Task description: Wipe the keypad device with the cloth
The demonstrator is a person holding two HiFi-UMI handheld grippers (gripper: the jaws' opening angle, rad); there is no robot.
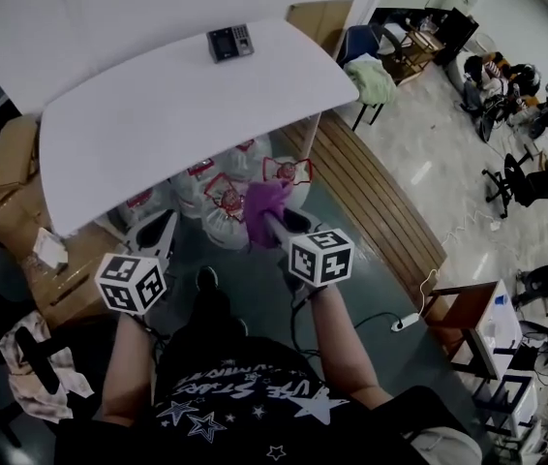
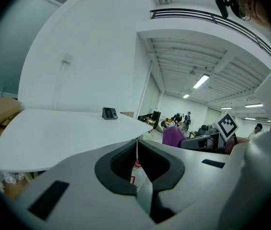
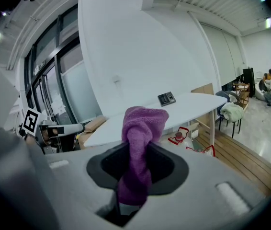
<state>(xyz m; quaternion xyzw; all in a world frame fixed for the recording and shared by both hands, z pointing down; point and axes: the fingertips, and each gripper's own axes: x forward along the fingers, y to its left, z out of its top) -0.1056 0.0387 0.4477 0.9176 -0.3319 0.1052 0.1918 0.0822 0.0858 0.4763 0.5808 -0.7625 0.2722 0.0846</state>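
The keypad device (image 1: 229, 42) is a small dark box that lies near the far edge of the white table (image 1: 158, 124); it also shows small in the left gripper view (image 2: 109, 113) and in the right gripper view (image 3: 166, 98). My right gripper (image 1: 276, 223) (image 3: 134, 176) is shut on a purple cloth (image 1: 264, 204) (image 3: 140, 138), whose bunched end sticks up past the jaws. It hovers short of the table's near edge, well away from the device. My left gripper (image 1: 161, 229) (image 2: 136, 164) is held beside it, its jaws together with nothing in them. The cloth (image 2: 173, 136) shows to its right.
White bags with red trim (image 1: 226, 197) stand under the table. Cardboard boxes (image 1: 13, 177) are stacked at the left. A slatted wooden platform (image 1: 371, 192) runs along the right, with a chair holding a pale cloth (image 1: 371, 76) behind it. A power strip (image 1: 405, 323) lies on the floor.
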